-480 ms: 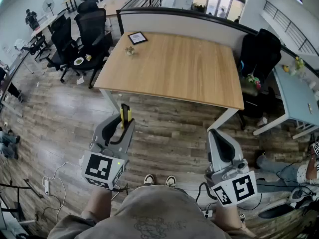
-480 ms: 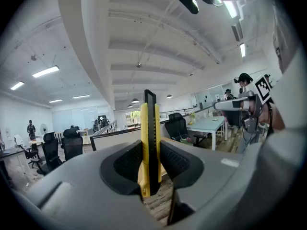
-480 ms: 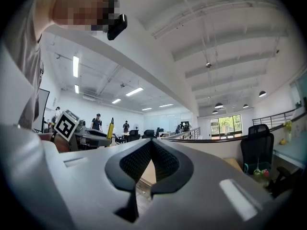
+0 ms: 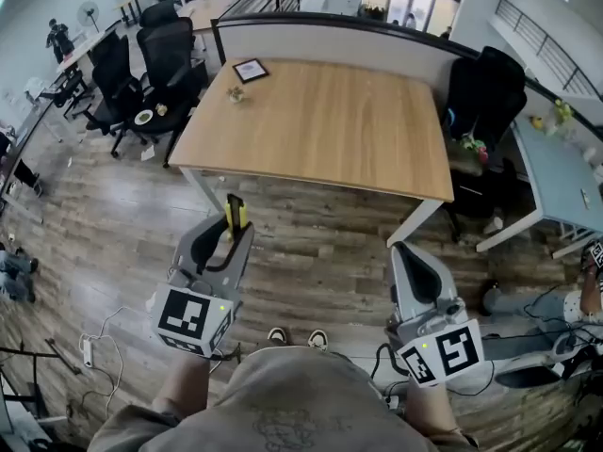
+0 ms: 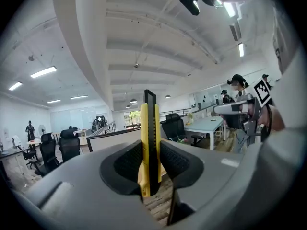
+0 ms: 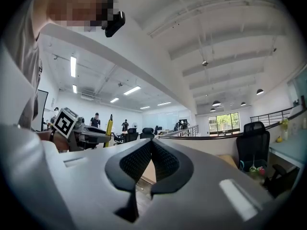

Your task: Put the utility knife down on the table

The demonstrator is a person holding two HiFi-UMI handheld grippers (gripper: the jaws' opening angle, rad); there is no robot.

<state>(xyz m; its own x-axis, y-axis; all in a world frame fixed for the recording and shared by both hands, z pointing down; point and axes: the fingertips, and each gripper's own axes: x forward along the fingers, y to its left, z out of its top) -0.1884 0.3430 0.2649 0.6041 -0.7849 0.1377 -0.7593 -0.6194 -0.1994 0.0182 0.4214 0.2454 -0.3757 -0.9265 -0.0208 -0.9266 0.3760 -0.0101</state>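
Note:
My left gripper [image 4: 233, 236] is shut on a yellow and black utility knife [image 4: 236, 214], which stands upright between the pads and sticks out above them [image 5: 148, 143]. It hangs over the wooden floor, short of the near edge of the light wood table [image 4: 320, 121]. My right gripper [image 4: 407, 257] is shut with nothing between its pads [image 6: 151, 163], also over the floor, near the table's front right leg. In the right gripper view the left gripper and the knife [image 6: 109, 127] show at the left.
On the table's far left stand a small framed picture [image 4: 250, 70] and a little plant [image 4: 233, 93]. Black office chairs [image 4: 155, 59] stand left of the table, another [image 4: 485, 97] at its right. Cables and a power strip [image 4: 89, 351] lie on the floor at my left.
The table sits slightly lower and nearer in the head view. Both grippers keep their places and their grip.

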